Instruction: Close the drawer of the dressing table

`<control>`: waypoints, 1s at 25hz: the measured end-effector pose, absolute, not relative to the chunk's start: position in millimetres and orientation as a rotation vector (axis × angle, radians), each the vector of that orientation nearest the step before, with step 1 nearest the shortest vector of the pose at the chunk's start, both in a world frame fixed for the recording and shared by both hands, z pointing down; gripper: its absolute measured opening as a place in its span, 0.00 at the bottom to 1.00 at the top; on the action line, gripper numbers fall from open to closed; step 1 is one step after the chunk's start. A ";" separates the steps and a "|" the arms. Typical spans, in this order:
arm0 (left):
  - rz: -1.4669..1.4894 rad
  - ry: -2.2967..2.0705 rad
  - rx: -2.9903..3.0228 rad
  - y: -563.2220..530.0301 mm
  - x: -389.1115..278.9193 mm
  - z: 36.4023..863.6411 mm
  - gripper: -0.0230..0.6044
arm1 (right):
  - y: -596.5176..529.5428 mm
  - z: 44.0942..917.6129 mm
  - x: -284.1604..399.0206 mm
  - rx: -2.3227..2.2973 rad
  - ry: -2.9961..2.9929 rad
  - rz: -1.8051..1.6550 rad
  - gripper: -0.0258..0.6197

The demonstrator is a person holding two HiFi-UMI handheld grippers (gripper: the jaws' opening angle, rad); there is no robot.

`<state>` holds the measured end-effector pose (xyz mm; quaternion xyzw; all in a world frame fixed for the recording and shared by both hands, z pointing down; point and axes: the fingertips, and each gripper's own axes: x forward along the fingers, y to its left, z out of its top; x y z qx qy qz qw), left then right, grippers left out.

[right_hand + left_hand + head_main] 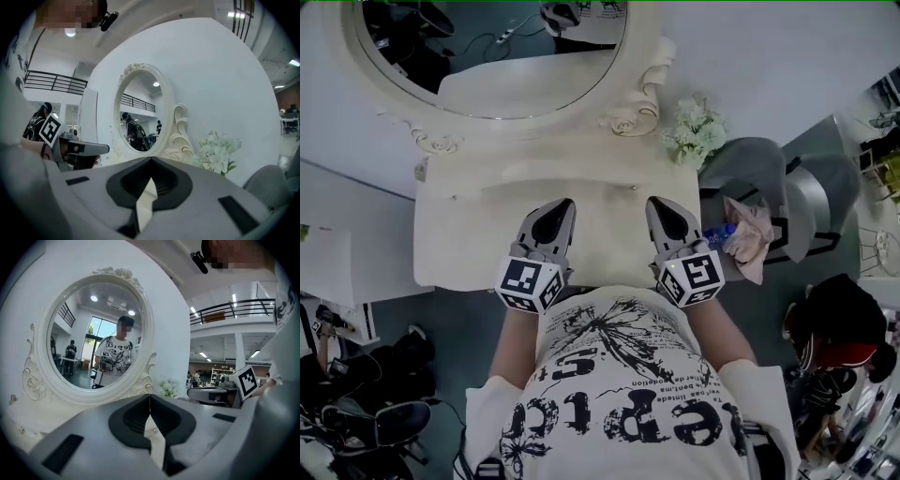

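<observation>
Drawer cannot be made out in any view; the table (450, 234) lies below both pairs of fingertips. Left gripper (563, 204) and right gripper (660, 202) both have jaws pressed together, empty. One mirror (487, 56), cut off in the head view, stands beyond the fingertips; the gripper views show it whole, with one flower bunch (696, 131) to its right.

Setting: large open indoor hall, lab or workspace type. Evidence: mezzanine railing (234, 310), ceiling strip lights (233, 297), shelving (220, 377) in the background. White dressing table (459, 244) stands against a white panel (211, 84), hall visible past its edge. Dark gear (384, 422) on floor.
</observation>
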<state>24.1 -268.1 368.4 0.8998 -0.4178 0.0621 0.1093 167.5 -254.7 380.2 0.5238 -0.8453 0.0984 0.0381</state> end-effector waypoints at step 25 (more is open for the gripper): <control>0.185 -1.244 2.683 -261.4 29.7 352.0 0.07 | -249.2 362.8 171.2 1.646 -2.607 0.229 0.07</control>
